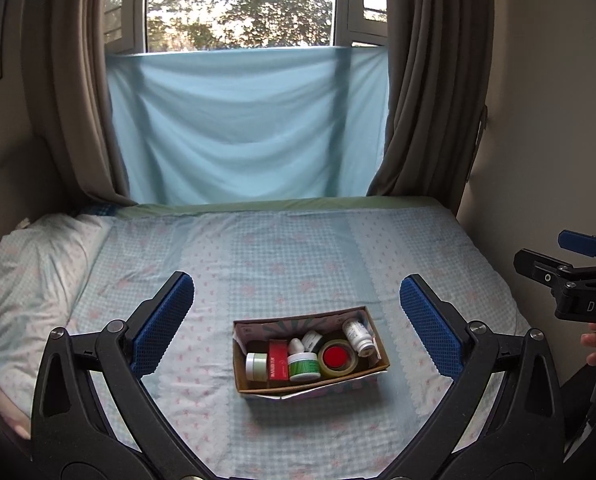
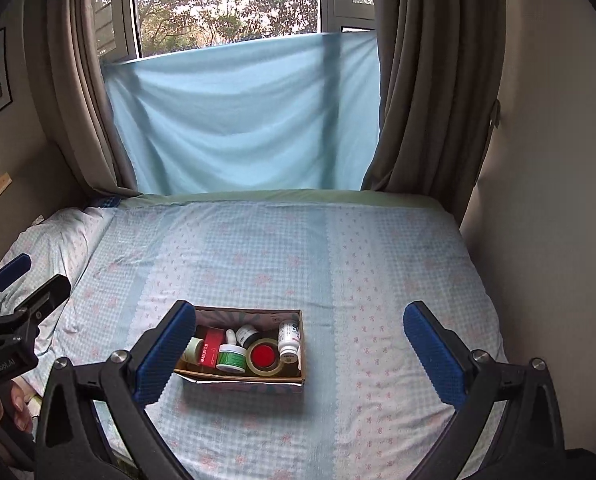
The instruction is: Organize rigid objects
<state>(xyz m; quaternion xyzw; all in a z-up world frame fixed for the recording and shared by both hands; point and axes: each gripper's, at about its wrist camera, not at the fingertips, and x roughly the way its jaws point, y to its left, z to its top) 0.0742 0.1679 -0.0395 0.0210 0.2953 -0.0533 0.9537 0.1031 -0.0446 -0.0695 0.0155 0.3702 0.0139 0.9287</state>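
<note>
The cardboard box (image 1: 311,378) sits near the bed's (image 1: 298,248) front edge, holding jars, bottles and tape. Both the left gripper (image 1: 298,320) and right gripper (image 2: 298,344) hover with jaws wide apart, empty.

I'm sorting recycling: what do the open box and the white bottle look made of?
Open brown box: seemingly cardboard, matte, with raw brown inner walls and folded flaps. White bottle with white cap: likely smooth plastic, slightly glossy, with a printed label.
</note>
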